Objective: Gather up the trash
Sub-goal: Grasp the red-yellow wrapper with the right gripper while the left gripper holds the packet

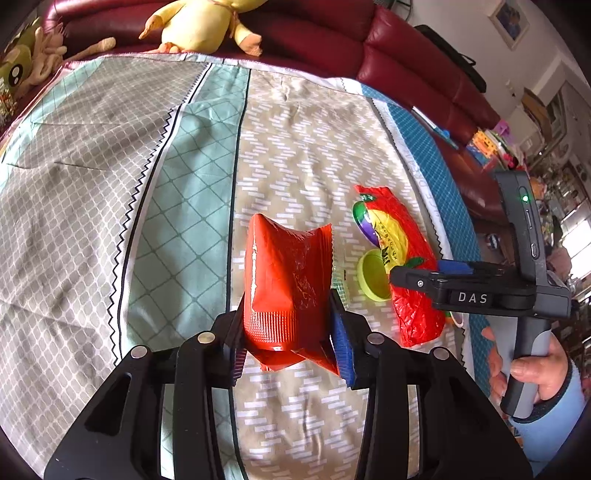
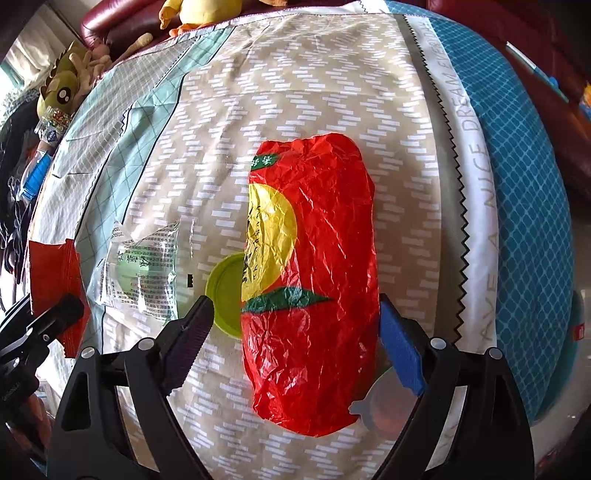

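Left claw (image 1: 288, 332): I have it clamped on a crumpled orange-red foil snack wrapper (image 1: 286, 280), one pad pressing each side, the wrapper lifted clear of the cloth below.
Right claw (image 2: 291, 343): I hold it with its jaws wide apart, a black pad (image 2: 188, 336) on one side and a blue pad (image 2: 400, 354) on the other; they straddle the near half of a wrinkled red plastic bag printed with a yellow disc and green leaves (image 2: 325, 288) without pressing it.
Red bag: it lies flat on the beige zigzag band of the patterned cloth, lengthwise toward the sofa, near the white strip of lettering that runs along the cloth's right edge.
Other trash: a round lime-green plastic lid (image 2: 225, 295) is tucked partly under the bag's left edge, just beside the black pad; a clear printed plastic wrapper (image 2: 144, 273) lies flat to its left; a translucent round lid (image 2: 384, 410) peeks out from under the bag's near right corner.
Surface: a striped cloth of grey, mint, beige and blue panels (image 1: 110, 177) covers whatever carries the things; I cannot tell what lies beneath it.
Hand: in the left wrist view, a hand in a light blue sleeve (image 1: 532, 373) grips the grey handle of the right claw at the cloth's right edge.
Background: a yellow plush duck (image 1: 199, 26) sits on a dark red leather sofa (image 1: 413, 62) past the cloth's far edge.
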